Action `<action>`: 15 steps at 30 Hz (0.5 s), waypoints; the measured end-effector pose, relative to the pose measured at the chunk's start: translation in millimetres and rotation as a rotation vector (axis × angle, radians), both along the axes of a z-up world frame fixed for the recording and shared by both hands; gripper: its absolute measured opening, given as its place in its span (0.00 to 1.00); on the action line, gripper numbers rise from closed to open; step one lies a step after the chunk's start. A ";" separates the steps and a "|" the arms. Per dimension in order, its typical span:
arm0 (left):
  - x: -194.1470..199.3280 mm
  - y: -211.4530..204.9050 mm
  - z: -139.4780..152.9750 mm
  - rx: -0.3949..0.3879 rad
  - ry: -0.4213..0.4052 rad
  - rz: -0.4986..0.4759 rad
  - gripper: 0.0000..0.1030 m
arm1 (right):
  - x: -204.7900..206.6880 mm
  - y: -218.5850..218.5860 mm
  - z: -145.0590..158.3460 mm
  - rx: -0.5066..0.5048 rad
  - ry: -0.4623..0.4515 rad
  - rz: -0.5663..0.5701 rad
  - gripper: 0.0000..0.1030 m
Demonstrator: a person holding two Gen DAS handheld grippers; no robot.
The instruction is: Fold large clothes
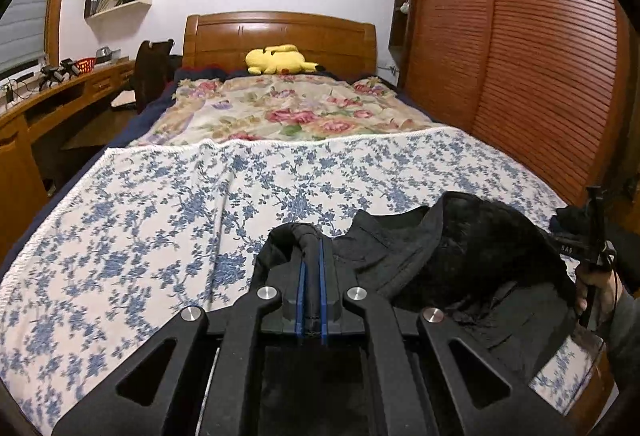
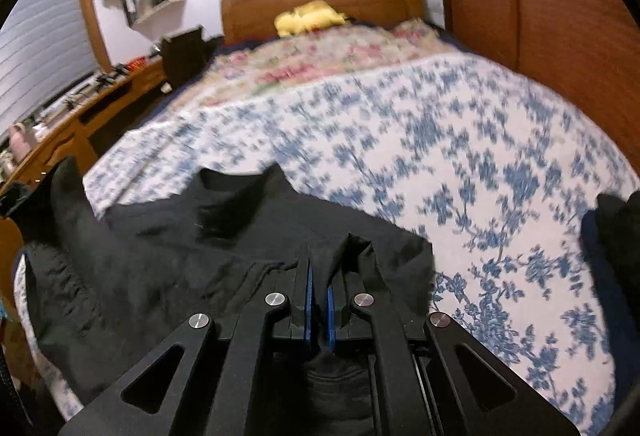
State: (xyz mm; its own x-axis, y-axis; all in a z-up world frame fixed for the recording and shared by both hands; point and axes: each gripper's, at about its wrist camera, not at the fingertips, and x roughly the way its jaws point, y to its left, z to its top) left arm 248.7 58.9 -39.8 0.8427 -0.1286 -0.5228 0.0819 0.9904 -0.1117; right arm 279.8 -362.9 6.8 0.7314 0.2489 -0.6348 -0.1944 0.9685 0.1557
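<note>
Bed [image 1: 132,220]: bare blue-flowered cover from 9 to 12 o'clock.
Left fingers [image 1: 313,256]: clamped on black garment [image 1: 472,256].
Right fingers [image 2: 319,272]: clamped on same garment.

Right gripper body: small pale letters on the right gripper [image 1: 592,236], too blurred to read with certainty.
Elsewhere: no readable text.

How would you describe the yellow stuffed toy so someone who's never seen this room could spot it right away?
Start at the wooden headboard at the far end of the bed. The yellow plush toy lies on its side right in front of it, beyond the pink floral cover. It is the only solid bright yellow thing on the bed.
</note>
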 end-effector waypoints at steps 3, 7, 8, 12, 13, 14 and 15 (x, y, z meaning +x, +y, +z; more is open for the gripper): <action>14.4 -4.9 -9.9 0.016 0.004 -0.003 0.05 | 16.3 3.5 -16.3 0.002 0.038 -0.021 0.05; 28.7 -1.5 -12.1 0.002 -0.008 -0.003 0.05 | 25.1 8.6 -30.8 -0.019 0.054 -0.046 0.04; 30.8 0.1 -12.0 -0.006 -0.008 -0.005 0.05 | 25.4 9.4 -32.9 -0.022 0.059 -0.052 0.04; 29.5 3.8 -16.7 -0.006 -0.017 -0.020 0.06 | 23.9 12.8 -37.3 -0.040 0.073 -0.062 0.04; 29.2 4.5 -18.6 0.004 -0.010 -0.019 0.06 | 24.0 14.9 -36.1 -0.050 0.076 -0.062 0.05; 29.1 5.5 -19.3 0.006 -0.005 -0.022 0.07 | 25.2 17.1 -35.6 -0.066 0.080 -0.064 0.05; 30.0 6.3 -19.3 0.001 -0.001 -0.025 0.07 | 23.6 19.4 -34.2 -0.084 0.081 -0.065 0.05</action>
